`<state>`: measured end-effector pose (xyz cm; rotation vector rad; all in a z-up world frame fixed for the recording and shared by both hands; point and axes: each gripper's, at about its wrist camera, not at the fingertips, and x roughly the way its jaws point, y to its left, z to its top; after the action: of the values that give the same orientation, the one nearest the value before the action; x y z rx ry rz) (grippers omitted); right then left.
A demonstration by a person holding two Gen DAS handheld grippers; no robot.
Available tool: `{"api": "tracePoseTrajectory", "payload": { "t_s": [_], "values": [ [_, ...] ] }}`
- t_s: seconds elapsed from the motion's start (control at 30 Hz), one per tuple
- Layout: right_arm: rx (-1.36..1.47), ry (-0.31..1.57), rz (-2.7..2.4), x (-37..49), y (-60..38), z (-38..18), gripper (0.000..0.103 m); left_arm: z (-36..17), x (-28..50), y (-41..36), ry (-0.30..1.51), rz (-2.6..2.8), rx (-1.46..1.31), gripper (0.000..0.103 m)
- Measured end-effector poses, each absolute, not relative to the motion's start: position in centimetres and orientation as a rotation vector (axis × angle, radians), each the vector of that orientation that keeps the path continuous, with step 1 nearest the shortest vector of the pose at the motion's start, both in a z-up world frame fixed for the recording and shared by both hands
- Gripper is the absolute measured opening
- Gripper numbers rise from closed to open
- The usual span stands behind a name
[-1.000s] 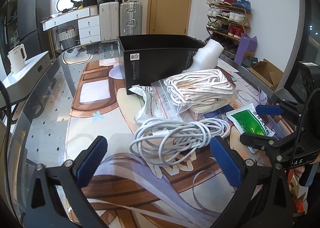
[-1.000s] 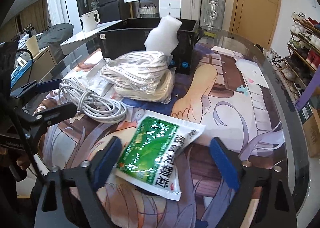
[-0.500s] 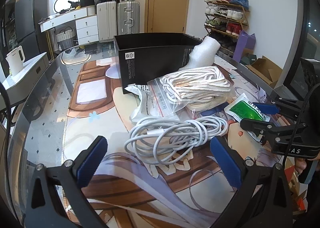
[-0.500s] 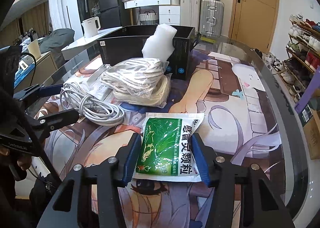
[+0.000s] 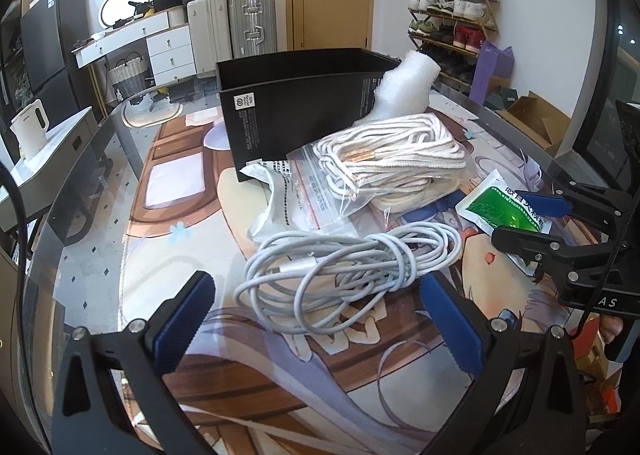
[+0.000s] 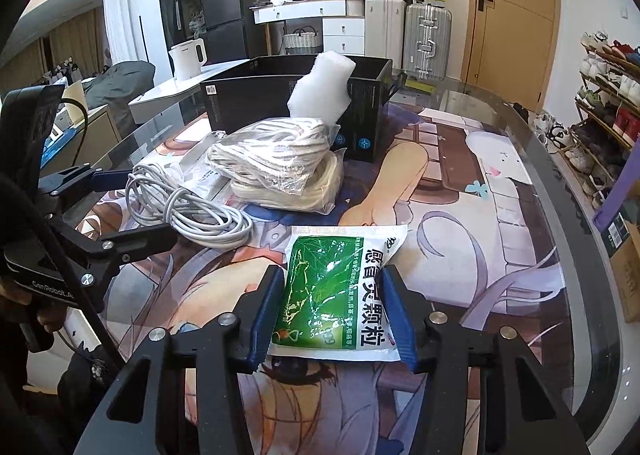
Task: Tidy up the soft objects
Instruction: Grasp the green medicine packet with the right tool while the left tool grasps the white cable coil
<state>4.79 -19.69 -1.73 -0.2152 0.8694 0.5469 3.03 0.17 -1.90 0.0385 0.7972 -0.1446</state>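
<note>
Right gripper (image 6: pixel 334 311) jaws pinch the green packet (image 6: pixel 340 287) by its long side edges, near its back end. Packet lies flat on the tabletop (image 6: pixel 500 223), long axis pointing away toward the black box (image 6: pixel 280 103); glossy, white-bordered, slightly bowed. Left gripper (image 5: pixel 316 319) jaws spread wide, just short of the gray cable coil (image 5: pixel 348 267).

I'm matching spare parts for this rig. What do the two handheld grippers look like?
Both are matte black angular frames with silver screws and ridged blue pads on the fingers. The left gripper carries white "GenRobot" lettering on its body and a black cable. The right gripper shows white letters ending in "AS" and a black cable too.
</note>
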Motion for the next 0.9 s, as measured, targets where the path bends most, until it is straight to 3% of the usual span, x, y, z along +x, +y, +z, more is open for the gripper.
{"api": "tracePoseTrajectory", "payload": {
  "t_s": [0.27,0.43,0.9],
  "values": [
    [-0.213,0.869,0.55,4.73,-19.68,-1.7,0.05,-2.19,3.53,-0.45,0.83,-0.136,0.082,0.1],
    [-0.213,0.869,0.552,4.69,-19.67,-1.68,0.05,-2.14,3.46,-0.4,0.817,-0.167,0.069,0.08],
    [-0.212,0.867,0.551,4.67,-19.69,-1.68,0.05,-1.95,2.71,0.03,0.789,-0.204,0.028,0.079]
  ]
}}
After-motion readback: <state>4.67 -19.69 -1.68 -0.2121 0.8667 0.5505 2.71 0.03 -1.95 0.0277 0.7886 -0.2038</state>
